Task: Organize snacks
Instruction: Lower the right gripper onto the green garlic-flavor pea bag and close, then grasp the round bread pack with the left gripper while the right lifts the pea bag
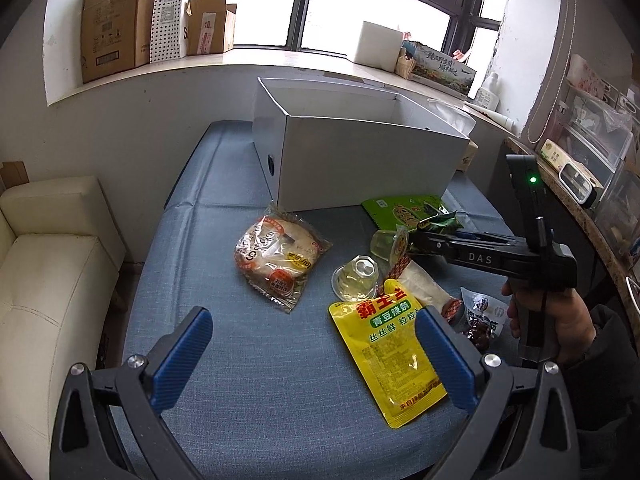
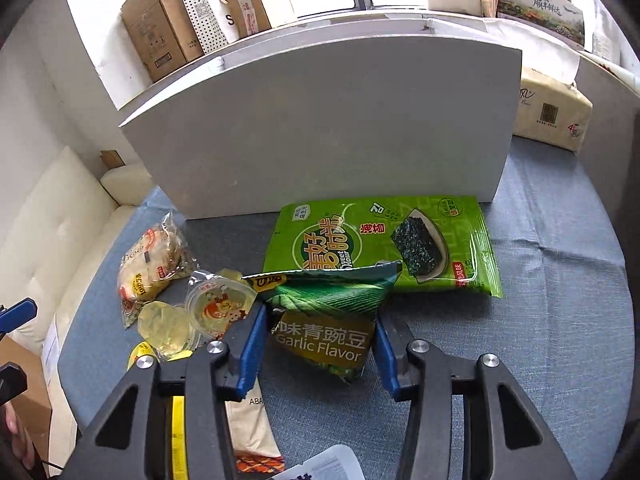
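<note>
Snacks lie scattered on a blue fabric-covered tabletop (image 1: 248, 380) in front of a tall open white cardboard box (image 2: 320, 128). Nearest the right tool (image 2: 320, 344) is a small dark green garlic-flavour pea packet (image 2: 324, 320), sitting between the 2 blue pads (image 2: 250, 344) with its edges at or against them; the jaws are partly closed around it, though whether they actually press it I cannot tell. Just behind it, touching the foot of the box, lies a flat bright green seaweed snack bag (image 2: 384, 248). To the left of the packet are 2 clear jelly cups (image 2: 216, 308), 1 upright with a printed lid, the other tipped beside it. Further left lies a clear plastic bag of round pale cakes (image 1: 280, 256). A yellow pouch with red and green lettering (image 1: 388, 356) lies flat near the front edge, partly under the right pad of the left tool (image 1: 316, 360), which hangs wide open above the tabletop with nothing in it. A beige tissue pack (image 2: 552, 116) sits to the right of the box. Brown cardboard boxes (image 1: 116, 20) stand on the windowsill, and a cream sofa (image 1: 48, 264) stands left of the tabletop.
</note>
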